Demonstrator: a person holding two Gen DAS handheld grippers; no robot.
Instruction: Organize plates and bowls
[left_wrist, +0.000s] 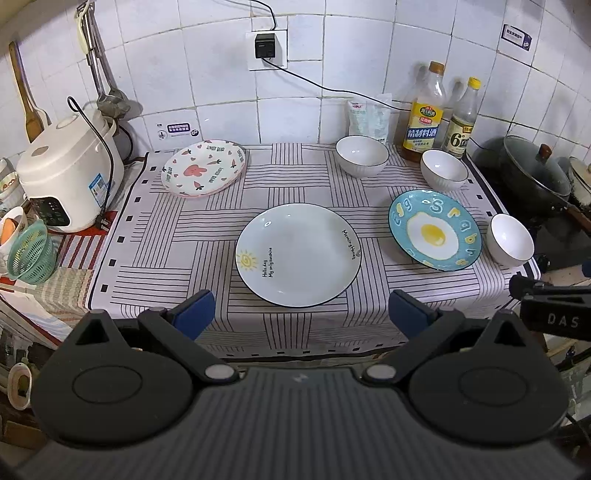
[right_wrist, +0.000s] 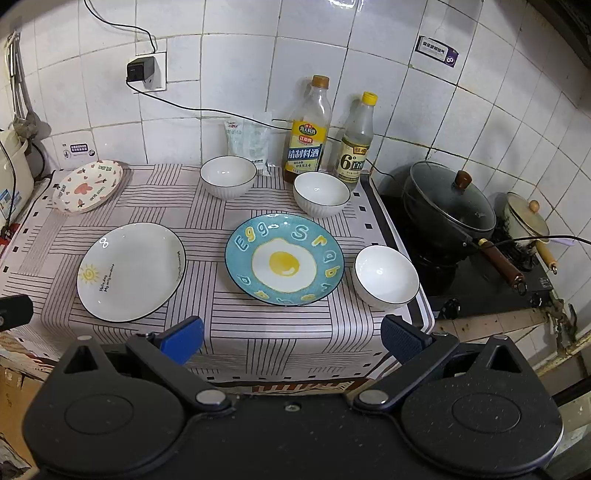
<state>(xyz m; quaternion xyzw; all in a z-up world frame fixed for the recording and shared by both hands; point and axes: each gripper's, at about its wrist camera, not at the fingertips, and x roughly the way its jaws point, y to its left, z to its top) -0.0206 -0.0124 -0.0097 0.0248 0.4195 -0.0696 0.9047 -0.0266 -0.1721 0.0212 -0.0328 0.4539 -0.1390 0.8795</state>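
Observation:
Three plates lie apart on the striped cloth: a white sun plate (left_wrist: 297, 254) (right_wrist: 131, 271) near the front, a blue egg plate (left_wrist: 434, 229) (right_wrist: 284, 259) to its right, and a pink-patterned plate (left_wrist: 204, 168) (right_wrist: 88, 186) at the back left. Three white bowls stand upright: one at the back middle (left_wrist: 362, 155) (right_wrist: 228, 176), one by the bottles (left_wrist: 444, 174) (right_wrist: 321, 193), one at the right edge (left_wrist: 509, 240) (right_wrist: 386, 277). My left gripper (left_wrist: 299, 317) is open before the sun plate. My right gripper (right_wrist: 291, 339) is open before the egg plate. Both hold nothing.
A rice cooker (left_wrist: 70, 177) and a green basket (left_wrist: 31, 253) stand left of the cloth. Two bottles (right_wrist: 308, 129) (right_wrist: 356, 140) and packets (right_wrist: 249, 142) line the tiled wall. A lidded wok (right_wrist: 448, 206) and a small pot (right_wrist: 524, 218) sit on the stove at right.

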